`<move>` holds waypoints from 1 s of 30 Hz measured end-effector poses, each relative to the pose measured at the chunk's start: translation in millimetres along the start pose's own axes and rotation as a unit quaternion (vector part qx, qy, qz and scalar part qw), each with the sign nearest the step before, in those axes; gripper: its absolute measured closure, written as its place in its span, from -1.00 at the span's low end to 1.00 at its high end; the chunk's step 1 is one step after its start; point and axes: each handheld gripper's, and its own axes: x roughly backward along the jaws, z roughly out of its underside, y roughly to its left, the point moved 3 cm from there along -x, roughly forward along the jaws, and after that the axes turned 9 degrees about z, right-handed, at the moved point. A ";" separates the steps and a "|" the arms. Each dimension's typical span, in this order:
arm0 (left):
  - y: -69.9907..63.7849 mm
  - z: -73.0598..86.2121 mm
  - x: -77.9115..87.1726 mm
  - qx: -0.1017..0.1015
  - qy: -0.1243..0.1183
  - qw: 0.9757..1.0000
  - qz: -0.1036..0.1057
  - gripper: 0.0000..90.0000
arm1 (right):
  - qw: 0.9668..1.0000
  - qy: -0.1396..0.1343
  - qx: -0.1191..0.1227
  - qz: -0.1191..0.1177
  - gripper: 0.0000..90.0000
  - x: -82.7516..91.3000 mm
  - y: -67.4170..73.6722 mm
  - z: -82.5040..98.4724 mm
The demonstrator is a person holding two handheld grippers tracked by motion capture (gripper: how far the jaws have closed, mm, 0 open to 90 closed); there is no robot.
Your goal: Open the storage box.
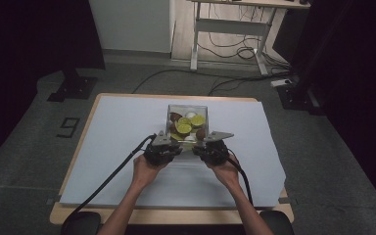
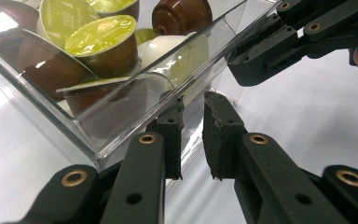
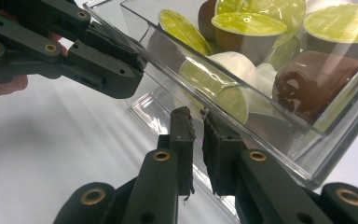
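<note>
High view: clear plastic box point(image 1: 170, 113) sits near the middle of the white sheet point(image 1: 112, 142) covering the table point(image 1: 85, 128), full of coffee capsules point(image 1: 183, 128) w/ lime-green and brown tops, plus a few white ones. Both hands come in on the near side of the box. Left gripper point(image 1: 165, 145) is at the box's near-left corner, right gripper point(image 1: 210, 146) at its near-right corner, each touching the near wall.

Left gripper view: jaws nearly together, pinching the box's thin clear wall point(image 2: 192, 119) between the pads; capsules lie just behind that wall, other gripper point(image 2: 279, 46) up at the box edge beyond.

Right gripper view: same story, jaws almost closed on the clear wall point(image 3: 199, 122), capsules stacked inside, left gripper point(image 3: 98, 60) clamped on the rim farther along.
</note>
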 end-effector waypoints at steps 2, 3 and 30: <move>-1.4 0.1 0.1 -0.003 0.000 1.000 -0.001 0.73 | 1.000 0.000 0.000 -0.002 0.81 0.7 0.2 0.1; -2.6 0.3 0.2 -0.005 0.000 1.000 -0.001 0.73 | 1.000 -0.002 0.002 -0.004 0.81 1.5 0.0 0.3; -17.3 5.4 5.7 -0.015 0.004 1.000 -0.002 0.78 | 1.000 -0.006 0.022 -0.005 0.80 16.3 11.0 6.6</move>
